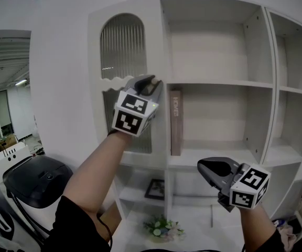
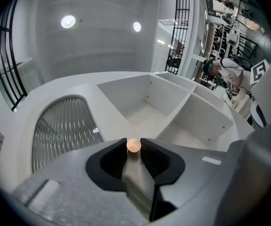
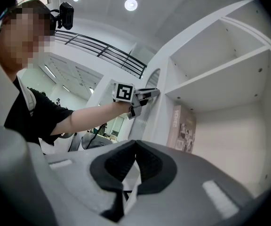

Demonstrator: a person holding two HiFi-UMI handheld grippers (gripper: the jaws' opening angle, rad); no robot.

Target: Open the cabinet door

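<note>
Left gripper (image 1: 152, 82) clamped on small round knob (image 2: 133, 145) at right edge of cabinet door (image 1: 123, 51); ribbed arched pane up-left of jaws. Right gripper (image 1: 207, 168) lower, well apart from door, jaws together, empty.

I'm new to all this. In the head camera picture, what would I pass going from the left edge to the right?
A black rounded object → left hand-held gripper, closed on the door knob → upright book → right hand-held gripper → narrow right-hand shelves.
</note>
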